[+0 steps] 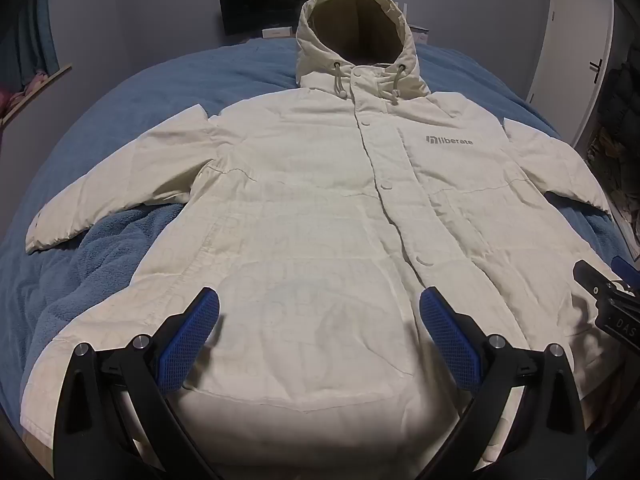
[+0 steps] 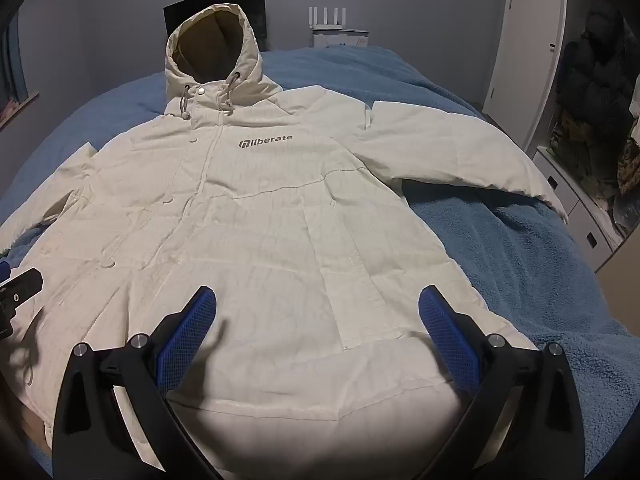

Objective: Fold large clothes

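Note:
A cream hooded jacket [image 1: 312, 200] with a "liberate" logo lies flat, front up and buttoned, on a blue blanket [image 1: 100, 248]. Its hood [image 1: 356, 32] points away and both sleeves spread out sideways. My left gripper [image 1: 319, 304] is open and empty, hovering over the lower left half near the hem. My right gripper [image 2: 318, 302] is open and empty over the lower right half of the jacket [image 2: 260, 220]. Each gripper shows at the edge of the other's view: the right one in the left wrist view [image 1: 612, 300], the left one in the right wrist view [image 2: 16, 292].
The blue blanket [image 2: 520, 260] covers a bed. A dark monitor [image 1: 272, 4] and a white router [image 2: 328, 20] stand behind the bed's far end. A white wardrobe door [image 2: 528, 48] and cluttered shelves [image 2: 592, 120] stand to the right.

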The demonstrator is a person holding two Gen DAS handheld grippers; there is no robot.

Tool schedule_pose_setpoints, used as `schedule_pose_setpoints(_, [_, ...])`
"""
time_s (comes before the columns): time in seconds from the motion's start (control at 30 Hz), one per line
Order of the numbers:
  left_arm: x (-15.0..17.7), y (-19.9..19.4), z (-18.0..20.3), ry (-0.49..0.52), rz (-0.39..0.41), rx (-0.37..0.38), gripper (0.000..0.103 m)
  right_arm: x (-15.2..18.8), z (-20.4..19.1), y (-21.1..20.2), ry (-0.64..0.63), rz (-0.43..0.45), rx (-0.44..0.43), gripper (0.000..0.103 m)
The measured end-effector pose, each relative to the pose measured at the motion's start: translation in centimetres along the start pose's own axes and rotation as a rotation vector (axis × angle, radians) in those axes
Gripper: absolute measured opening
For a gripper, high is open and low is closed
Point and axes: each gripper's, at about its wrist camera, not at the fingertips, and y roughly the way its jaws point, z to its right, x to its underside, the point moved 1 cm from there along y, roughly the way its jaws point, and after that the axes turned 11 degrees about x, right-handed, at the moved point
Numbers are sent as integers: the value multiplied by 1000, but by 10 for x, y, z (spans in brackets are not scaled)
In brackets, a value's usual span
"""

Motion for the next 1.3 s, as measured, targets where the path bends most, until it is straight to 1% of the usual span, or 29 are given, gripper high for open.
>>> schedule_pose_setpoints(0.9, [0, 0, 0, -3, -3, 3, 97, 1, -1, 2, 0, -5, -2, 97])
schedule_pose_setpoints(1.03, [1, -1, 1, -3, -7, 0, 97, -4, -3, -3, -3, -3, 2, 97])
schedule_pose_setpoints(1.3, [5, -1, 2, 1, -6, 0, 97, 3, -3, 2, -9, 2, -2, 97])
